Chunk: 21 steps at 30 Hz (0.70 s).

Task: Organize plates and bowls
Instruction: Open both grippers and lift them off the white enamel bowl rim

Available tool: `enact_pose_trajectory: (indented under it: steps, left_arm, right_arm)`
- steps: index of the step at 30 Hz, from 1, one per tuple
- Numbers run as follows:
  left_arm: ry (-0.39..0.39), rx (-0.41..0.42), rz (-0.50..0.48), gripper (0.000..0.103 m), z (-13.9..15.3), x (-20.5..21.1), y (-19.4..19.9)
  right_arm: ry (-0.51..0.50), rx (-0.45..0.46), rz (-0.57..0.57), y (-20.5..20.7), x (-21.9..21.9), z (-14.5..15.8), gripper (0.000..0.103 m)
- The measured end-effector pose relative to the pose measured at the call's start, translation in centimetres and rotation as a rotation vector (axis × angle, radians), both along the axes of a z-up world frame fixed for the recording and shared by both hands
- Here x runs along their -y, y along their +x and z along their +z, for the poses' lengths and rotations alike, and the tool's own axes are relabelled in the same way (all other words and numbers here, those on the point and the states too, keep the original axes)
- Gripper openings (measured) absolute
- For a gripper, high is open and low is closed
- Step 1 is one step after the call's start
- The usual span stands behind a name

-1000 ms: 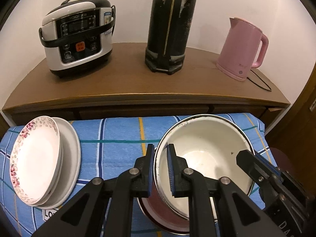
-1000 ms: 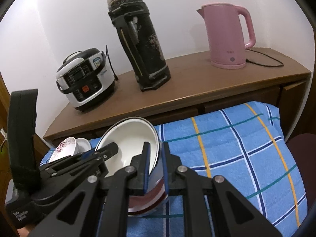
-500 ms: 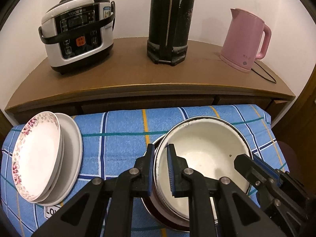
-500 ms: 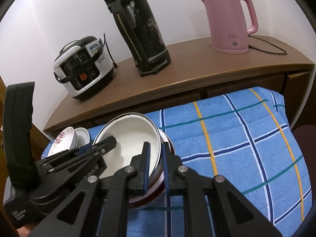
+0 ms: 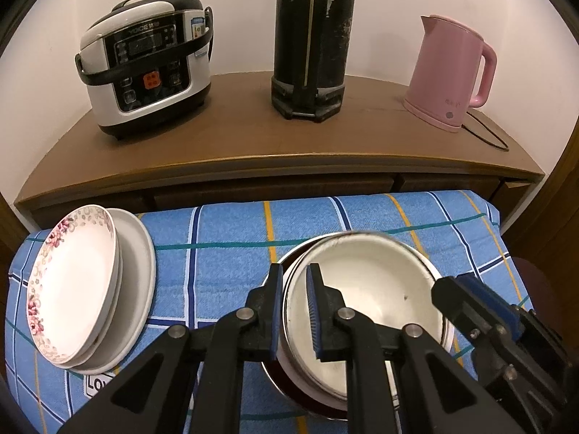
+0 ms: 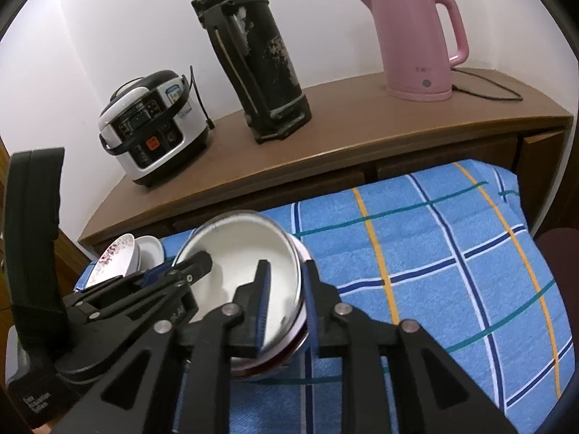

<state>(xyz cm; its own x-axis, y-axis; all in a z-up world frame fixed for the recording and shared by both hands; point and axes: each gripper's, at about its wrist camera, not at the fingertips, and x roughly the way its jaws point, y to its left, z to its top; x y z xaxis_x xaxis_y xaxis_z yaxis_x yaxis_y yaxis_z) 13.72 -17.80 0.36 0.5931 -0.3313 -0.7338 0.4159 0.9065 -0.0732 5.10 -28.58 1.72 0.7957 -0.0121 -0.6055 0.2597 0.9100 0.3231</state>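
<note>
Your left gripper [image 5: 294, 311] has its jaws pinched on the near-left rim of the white enamel bowl [image 5: 372, 289]: one blue pad sits inside the bowl, the other outside against the wall. That bowl rests nested in a dark red bowl [image 5: 307, 403], whose edge shows just below and behind your left jaws, and both sit on the blue checked cloth [image 5: 224, 231] that covers the surface.

Your right gripper [image 6: 286, 307] straddles the opposite rim of the same white bowl. Its jaws have just been opening, and now they stand slightly spread, with the rim and the stacked edges between them; a gap shows beside the outer pad, so they are not pressing on the rim.

Well to the left of your left jaws lies the stack of plates [image 5: 90, 289], a floral-edged plate uppermost on plain white ones, tilted toward you.

Beyond both pairs of jaws, past the far edge of the cloth, runs a brown wooden cabinet [image 5: 253, 144]. On it stand a rice cooker [image 5: 144, 65] ahead and to the left, a tall black thermos [image 5: 311, 39] straight ahead, and a pink kettle [image 5: 452, 72] to the right with its cord trailing.
</note>
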Motion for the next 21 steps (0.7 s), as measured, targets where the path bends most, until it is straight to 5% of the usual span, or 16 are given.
enact_pose_trajectory:
  steps: [11, 16, 21]
  left_arm:
    - [-0.024, 0.007, -0.005, 0.018, 0.5, -0.2, -0.3]
    - [-0.008, 0.057, 0.01, 0.052, 1.1, -0.2, -0.8]
    - [-0.022, 0.088, 0.018, 0.061, 1.9, -0.5, -1.0]
  right_arm:
    - [-0.01, 0.011, -0.008, -0.1, -0.1, 0.1, 0.022]
    - [-0.012, 0.012, -0.01, -0.2, -0.1, 0.1, 0.022]
    - [-0.015, 0.016, -0.021, -0.4, 0.0, 0.2, 0.023]
